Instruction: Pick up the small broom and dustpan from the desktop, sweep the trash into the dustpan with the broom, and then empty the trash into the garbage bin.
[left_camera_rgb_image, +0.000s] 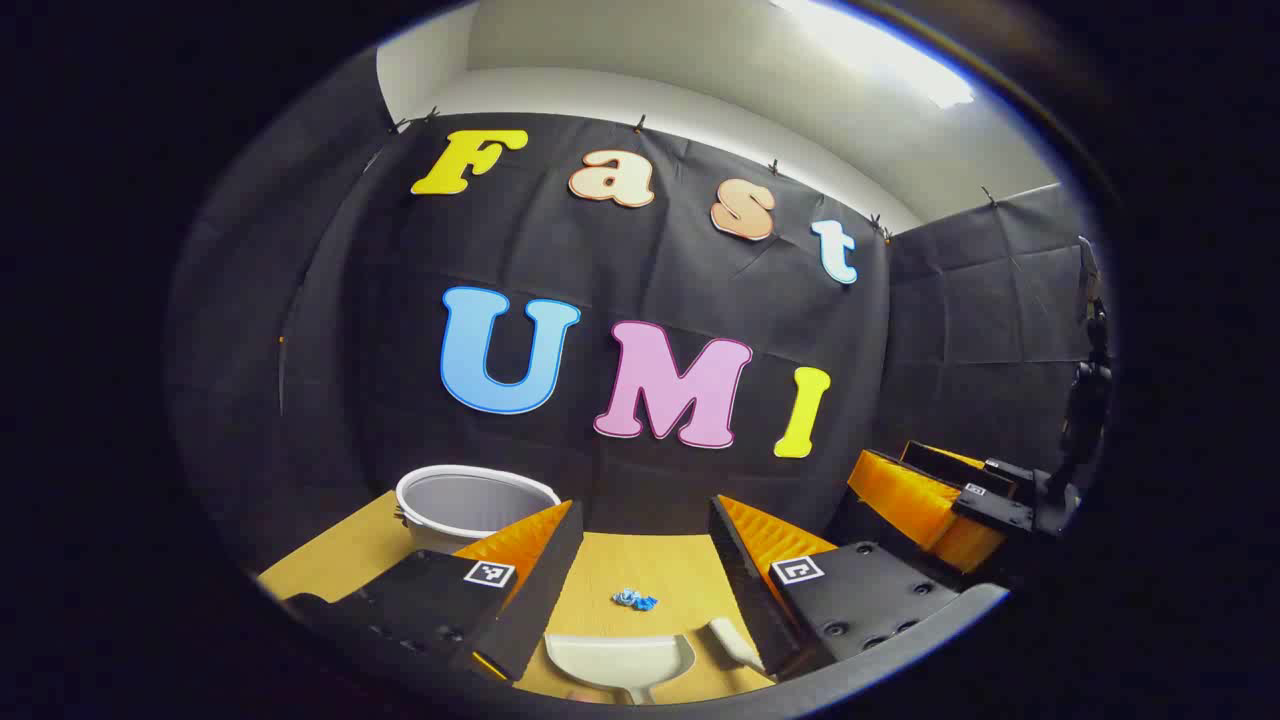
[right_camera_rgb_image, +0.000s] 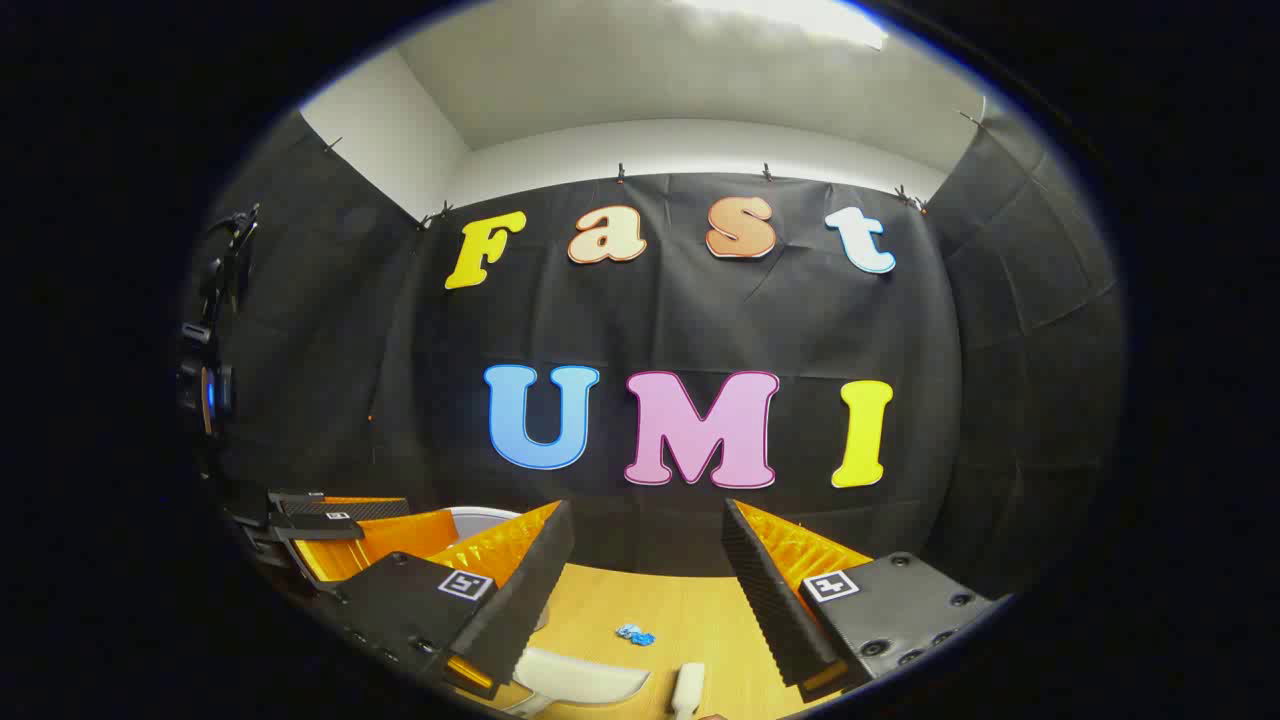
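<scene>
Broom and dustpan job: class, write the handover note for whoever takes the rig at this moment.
Left gripper: open, holding nothing, above the desk.
Right gripper: open, holding nothing.
Dustpan and small broom lie side by side on the desktop; blue trash scrap just beyond them; garbage bin at the far left.
Done: nothing.
Left: pick up both tools, sweep, empty.

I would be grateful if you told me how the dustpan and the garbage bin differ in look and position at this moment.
The dustpan is a shallow, flat scoop lying near the front of the desktop, between the left gripper's fingers; the garbage bin is a deep, round, upright tub at the far left by the wall. The blue trash lies just beyond the dustpan, well clear of the bin. Both are pale and appear empty.
</scene>
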